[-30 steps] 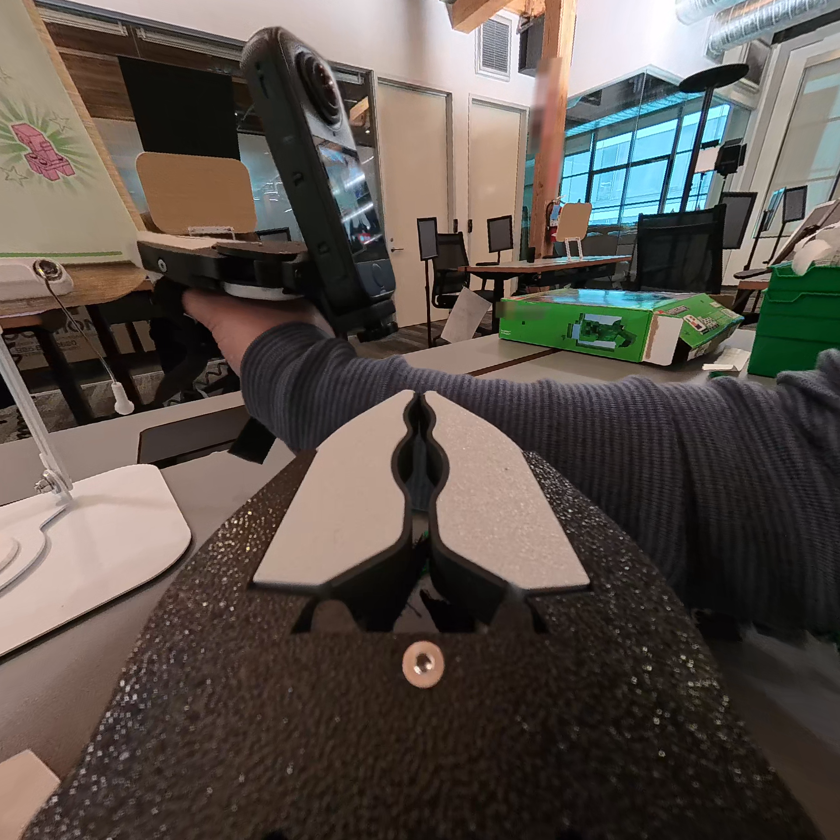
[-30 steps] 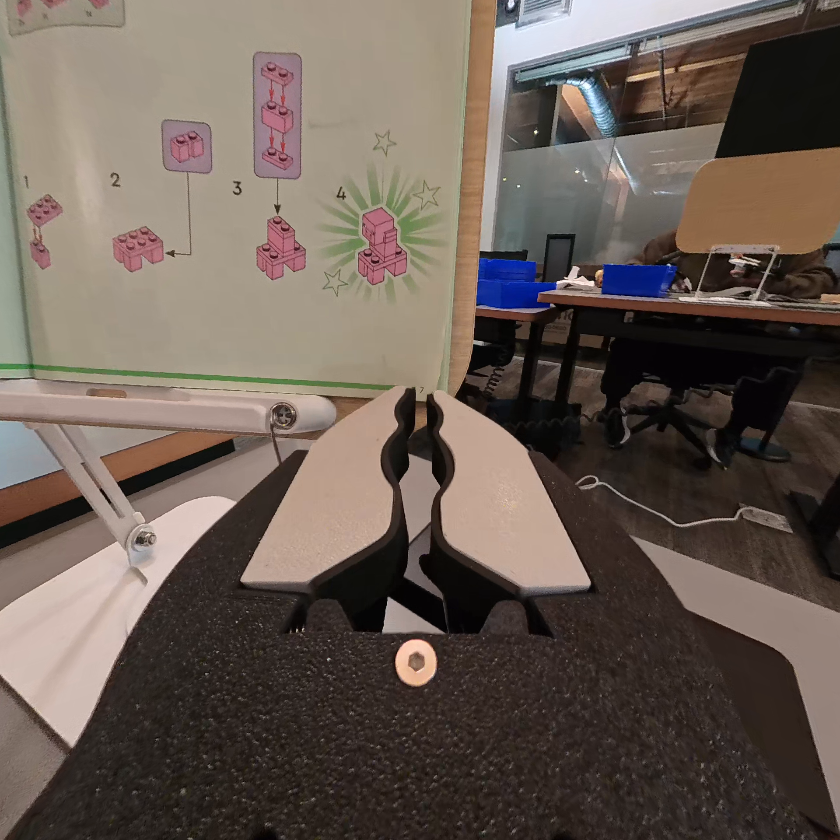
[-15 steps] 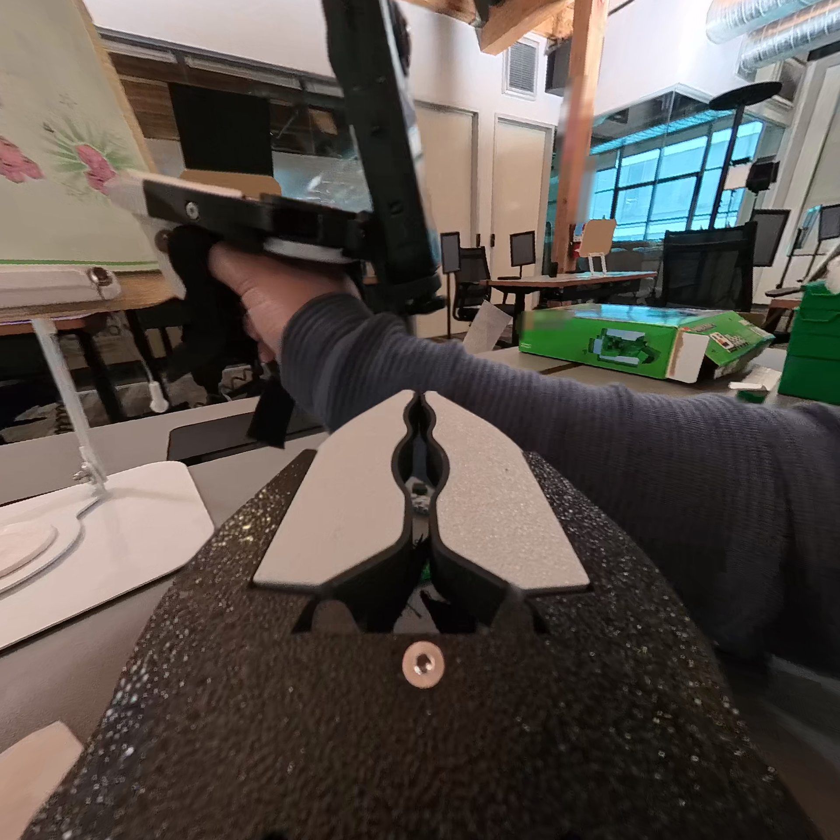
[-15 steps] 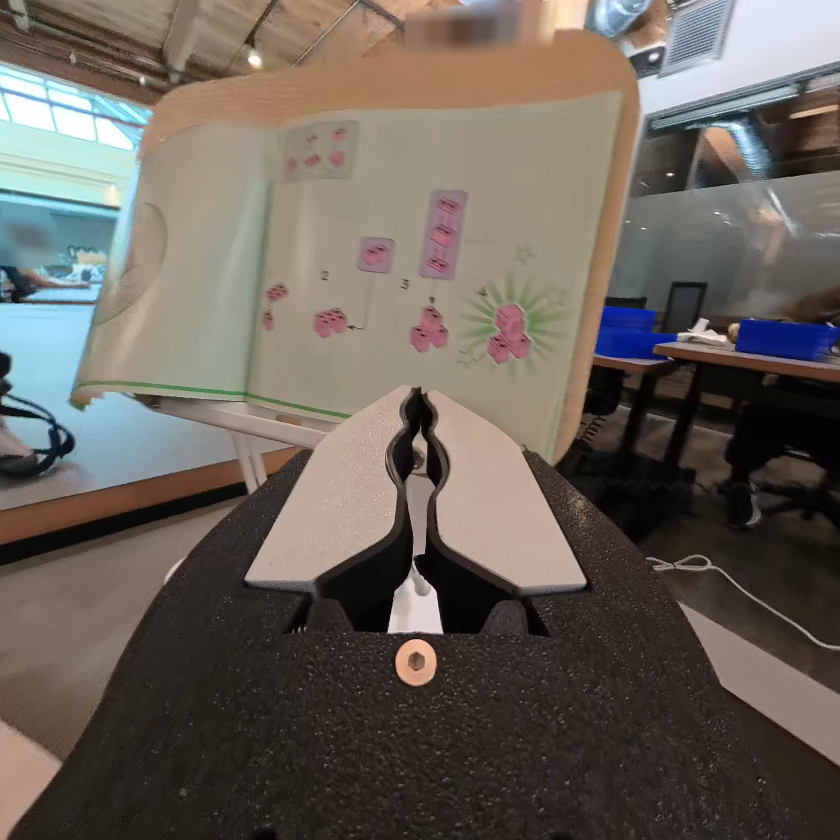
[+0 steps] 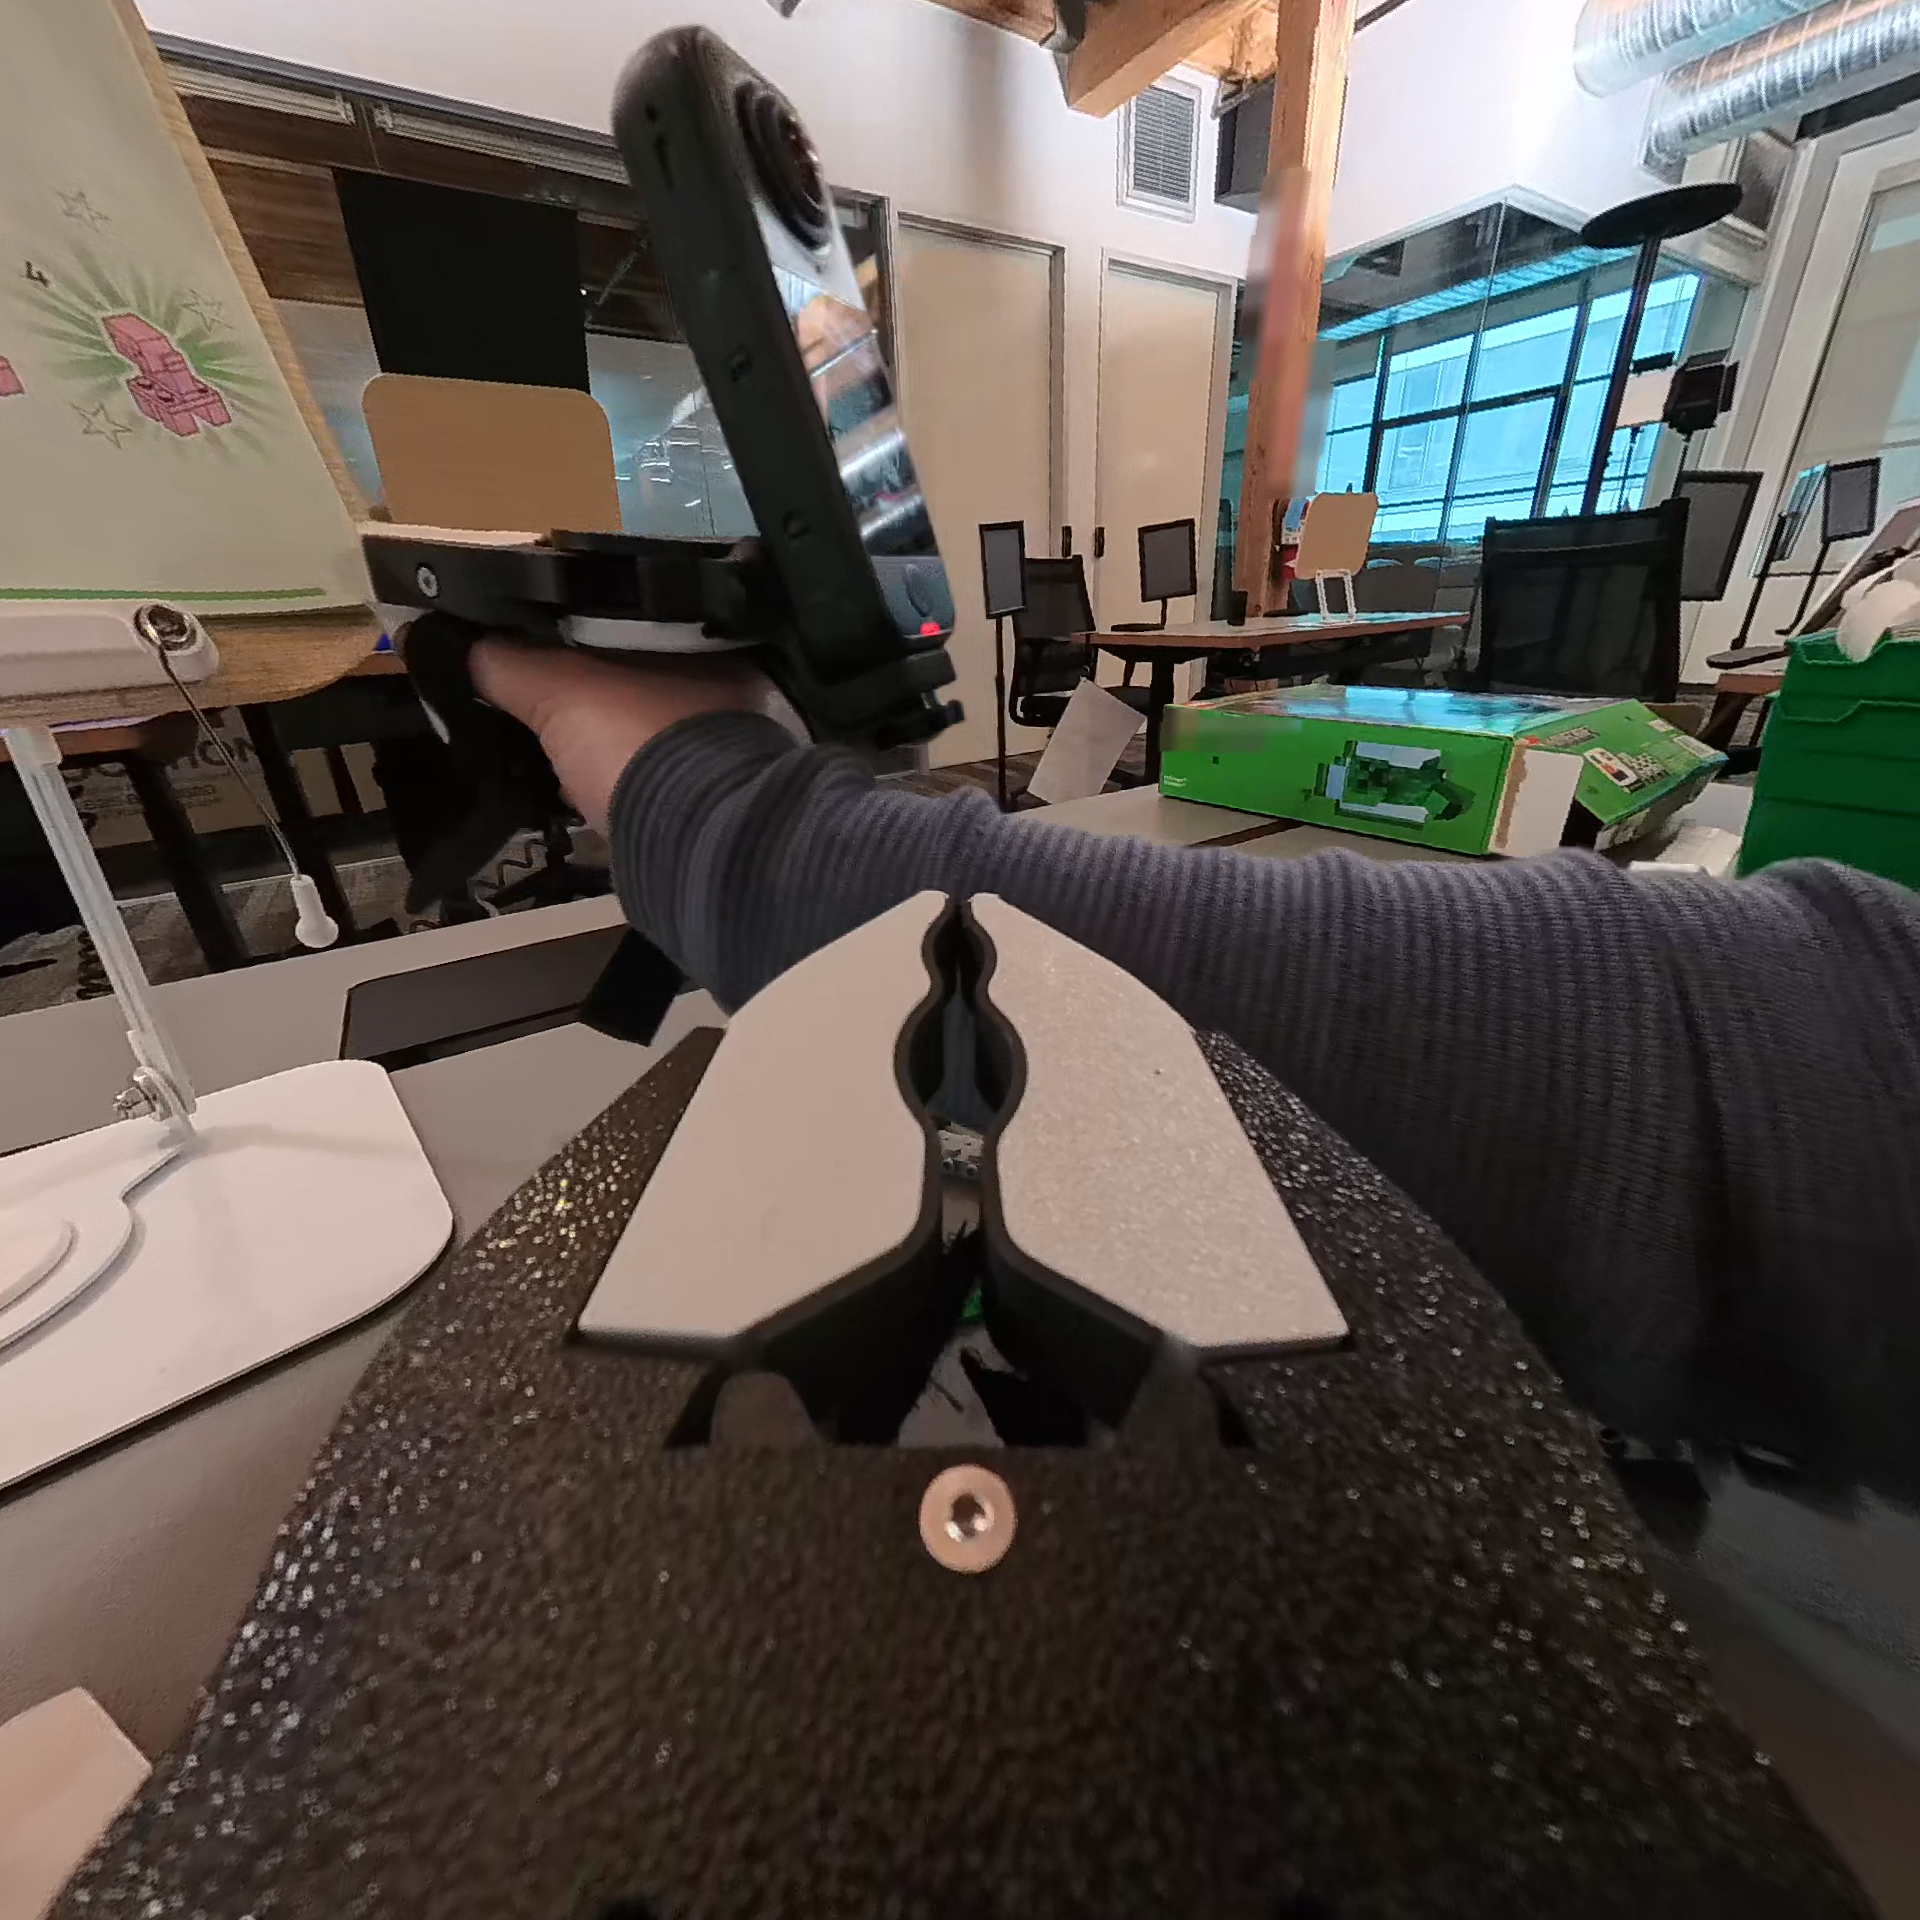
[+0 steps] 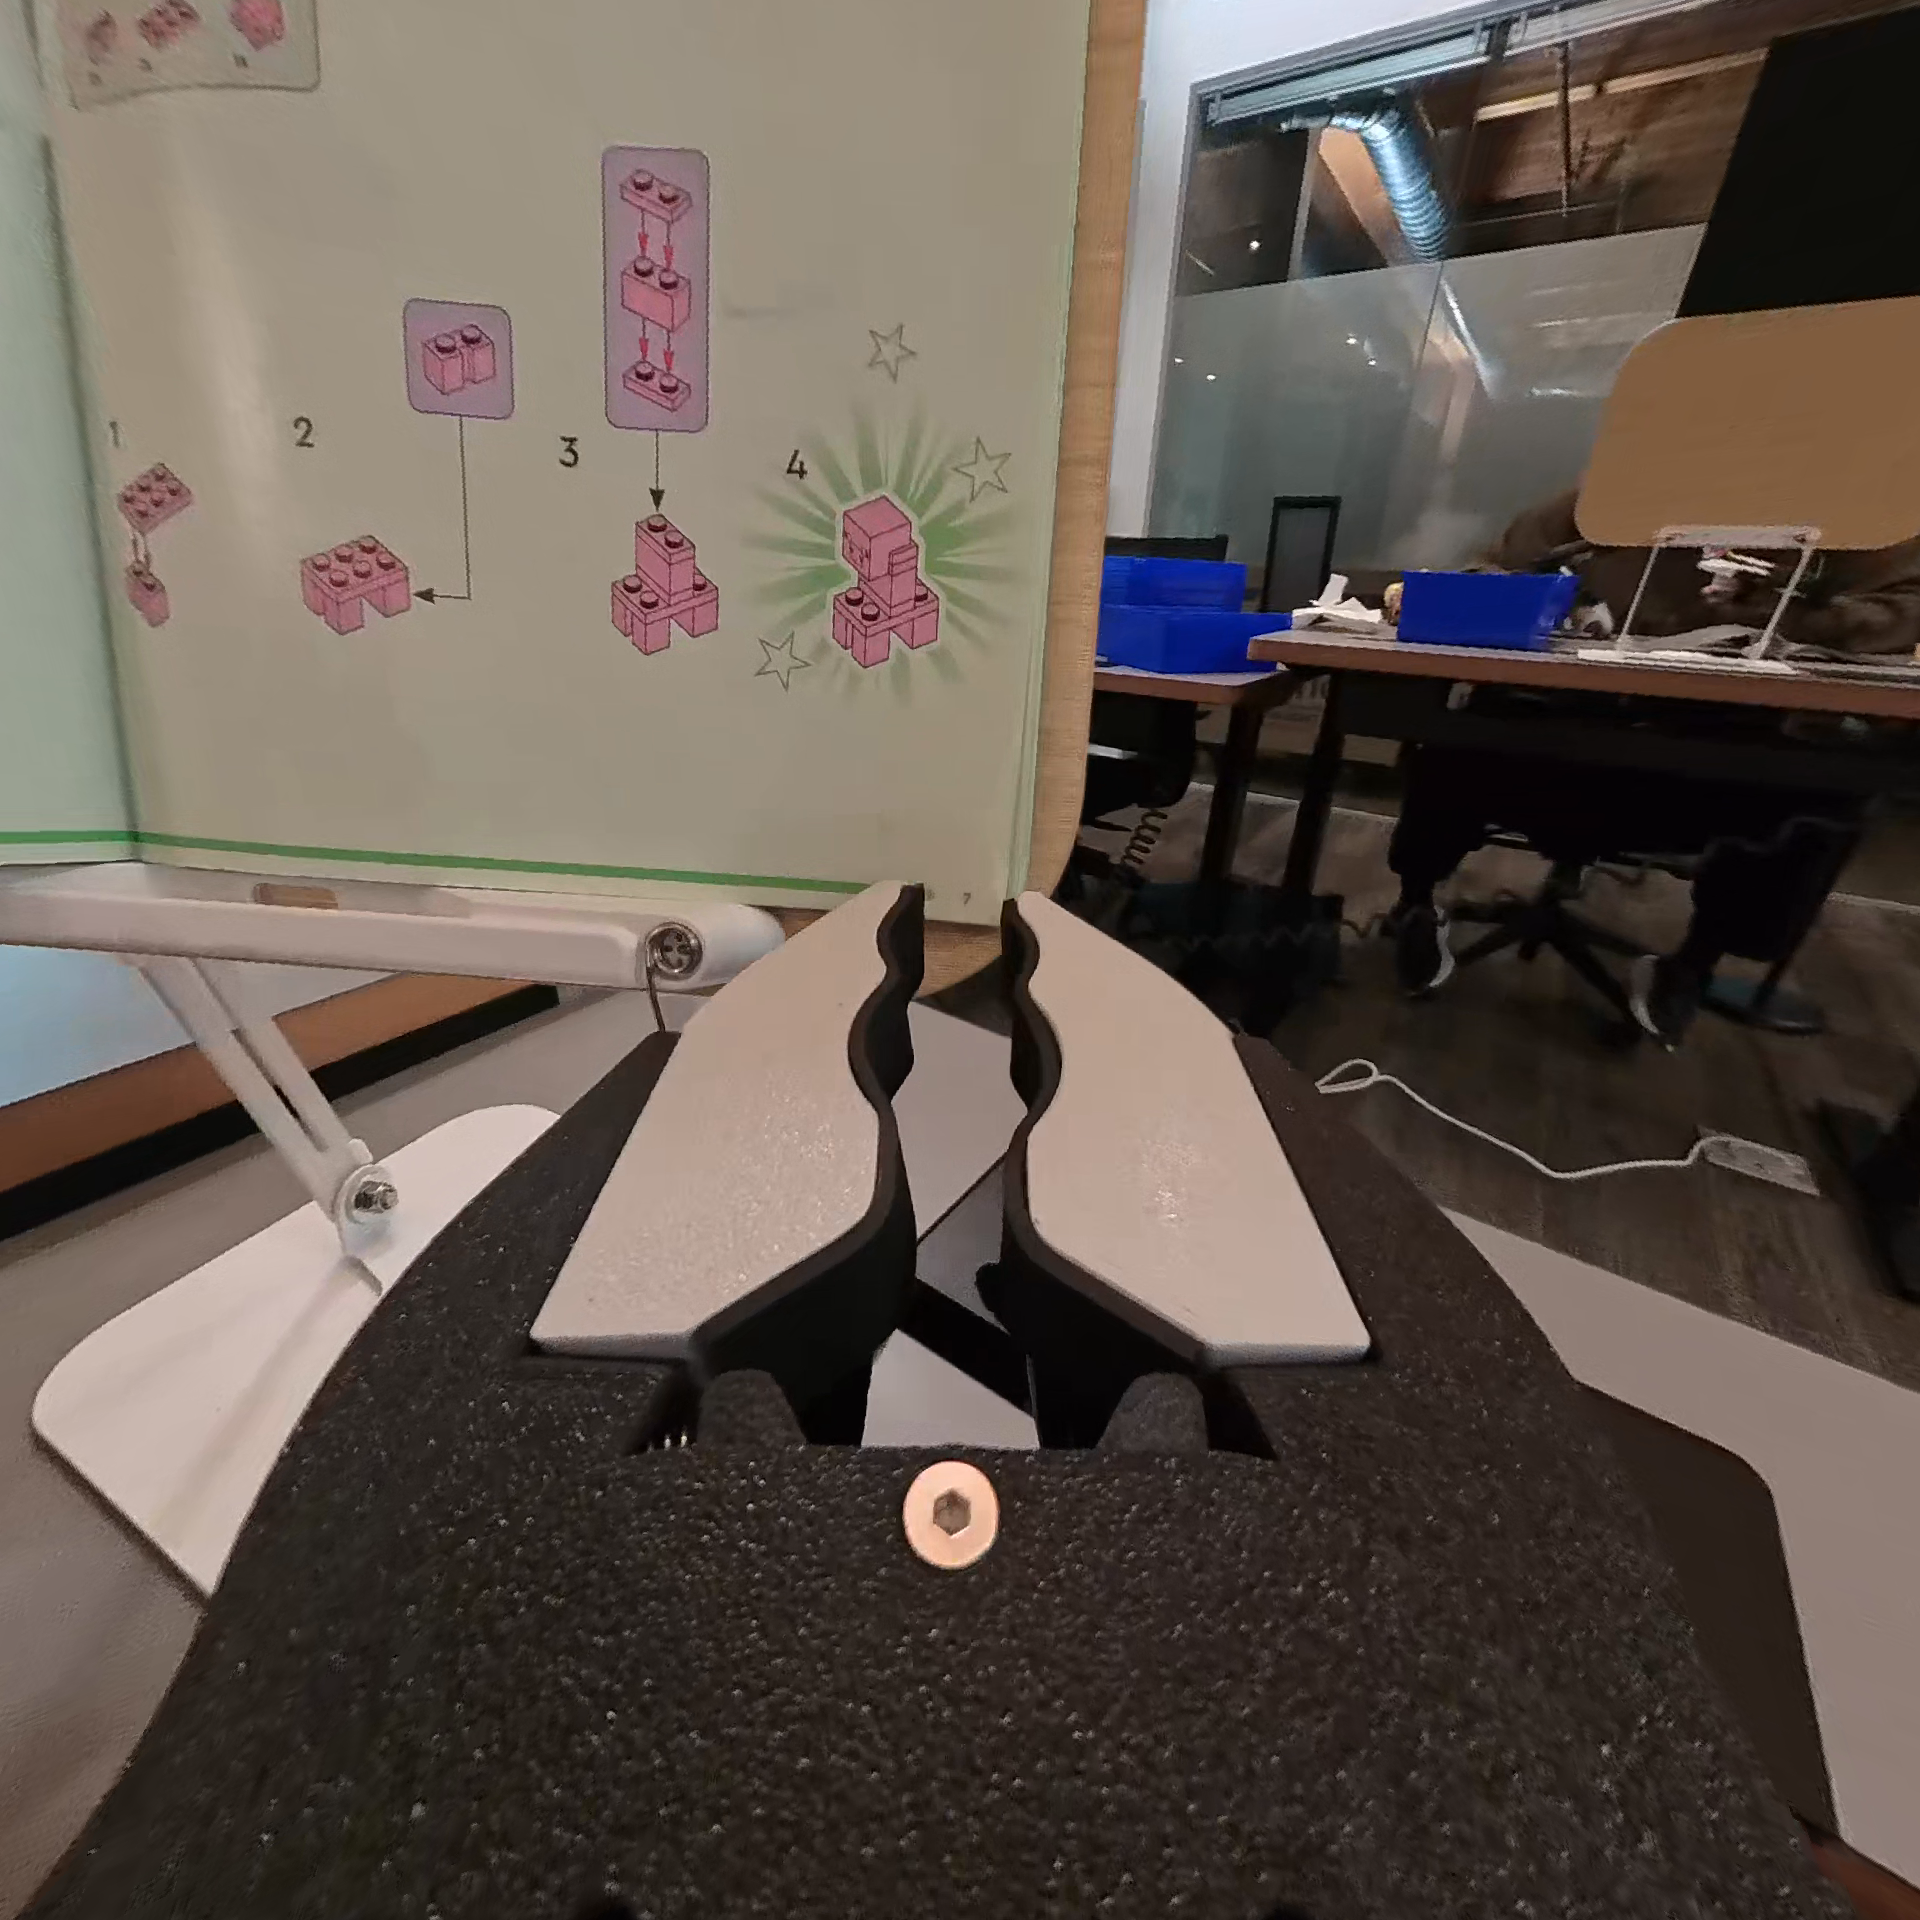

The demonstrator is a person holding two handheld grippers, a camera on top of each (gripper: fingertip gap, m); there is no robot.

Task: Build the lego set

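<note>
On the grey tabletop point(image 5: 499, 1174), two hand-held grippers face a propped pale-green lego instruction booklet point(image 6: 540, 499).

At the near centre, the left gripper point(image 5: 958, 914) has its grey-faced fingers pressed together at the tips, with something small and grey-green seen in the gap lower down; whether it is gripped cannot be told. A hand point(image 5: 582, 717) in a dark ribbed sleeve point(image 5: 1351, 997) holds the right gripper point(image 6: 962, 904), its fingers slightly parted and empty, pointing at the booklet on a white metal stand point(image 6: 343, 935). Far right lies a green cardboard lego box point(image 5: 1423, 758) beside stacked green plastic bins point(image 5: 1839, 769).
</note>
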